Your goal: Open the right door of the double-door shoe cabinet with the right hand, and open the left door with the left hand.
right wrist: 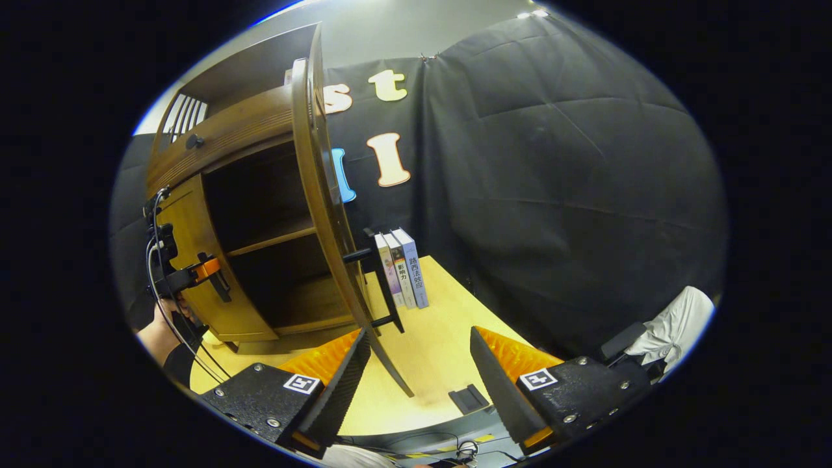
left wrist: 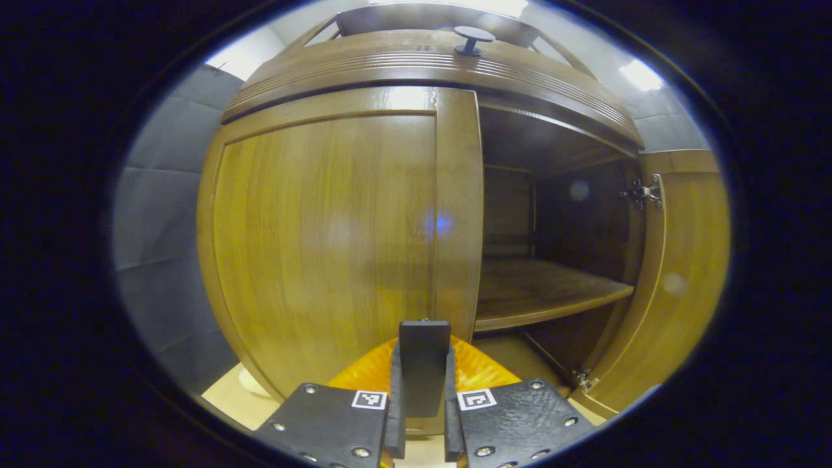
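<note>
The wooden shoe cabinet (left wrist: 416, 65) stands close in front of me in the left gripper view. Its left door (left wrist: 325, 240) is closed. My left gripper (left wrist: 424, 354) is shut on that door's black bar handle (left wrist: 424, 338), one finger on each side. The right door (left wrist: 689, 273) is swung wide open, baring a shelf (left wrist: 539, 289). In the right gripper view that open door (right wrist: 322, 195) shows edge-on, with its black handle (right wrist: 385, 286) facing the table. My right gripper (right wrist: 419, 335) is open and holds nothing, just right of the door's lower edge. Farther off, the left gripper (right wrist: 195, 273) sits at the left door (right wrist: 188, 260).
Three books (right wrist: 403, 266) stand upright on the light wooden table (right wrist: 442, 338) behind the open door. A small black piece (right wrist: 469, 398) lies near the table's front edge. White cloth (right wrist: 676, 325) hangs at the right. A black knob (left wrist: 473, 39) sits on the cabinet top.
</note>
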A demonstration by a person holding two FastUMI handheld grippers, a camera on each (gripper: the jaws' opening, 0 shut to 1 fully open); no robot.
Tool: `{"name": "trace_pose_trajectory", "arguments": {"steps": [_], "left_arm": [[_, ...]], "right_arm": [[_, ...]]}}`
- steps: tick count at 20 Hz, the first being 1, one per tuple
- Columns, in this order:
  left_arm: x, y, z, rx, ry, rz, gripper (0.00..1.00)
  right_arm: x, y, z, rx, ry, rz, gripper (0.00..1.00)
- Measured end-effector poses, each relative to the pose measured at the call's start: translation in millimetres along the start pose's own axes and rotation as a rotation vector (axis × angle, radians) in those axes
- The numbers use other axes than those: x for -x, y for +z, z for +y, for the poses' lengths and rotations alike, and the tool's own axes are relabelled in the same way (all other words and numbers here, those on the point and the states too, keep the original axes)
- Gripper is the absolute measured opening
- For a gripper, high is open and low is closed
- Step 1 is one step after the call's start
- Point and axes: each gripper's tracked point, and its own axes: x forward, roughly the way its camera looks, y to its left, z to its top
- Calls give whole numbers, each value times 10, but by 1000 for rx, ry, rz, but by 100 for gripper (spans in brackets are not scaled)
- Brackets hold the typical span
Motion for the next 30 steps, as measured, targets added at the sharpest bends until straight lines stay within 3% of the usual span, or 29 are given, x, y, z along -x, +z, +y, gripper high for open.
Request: {"name": "trace_pose_trajectory", "arguments": {"steps": [2, 4, 7, 8, 12, 14, 15, 19, 30], "left_arm": [[88, -13, 15, 3, -19, -4, 25], [184, -4, 40, 0, -36, -11, 25], [390, -36, 96, 8, -65, -19, 25], [504, -68, 104, 15, -73, -18, 25], [850, -58, 174, 43, -103, -16, 28], [990, -80, 230, 45, -118, -23, 25], [1062, -89, 260, 51, -124, -24, 18], [1340, -120, 384, 61, -147, -29, 18], [1959, -190, 873, 79, -146, -34, 25]], "right_arm": [[38, -36, 80, 3, 6, 0, 96], [74, -87, 183, 5, 17, 3, 92], [80, -207, 360, 11, 34, 18, 95], [64, -231, 437, 9, 44, 26, 92], [72, -351, 816, 11, 97, 40, 92], [68, -369, 987, 22, 125, 38, 92], [66, -376, 1086, 27, 140, 37, 92], [7, -409, 1372, 47, 184, 42, 92], [36, -582, 1860, 65, 277, 67, 92]]}}
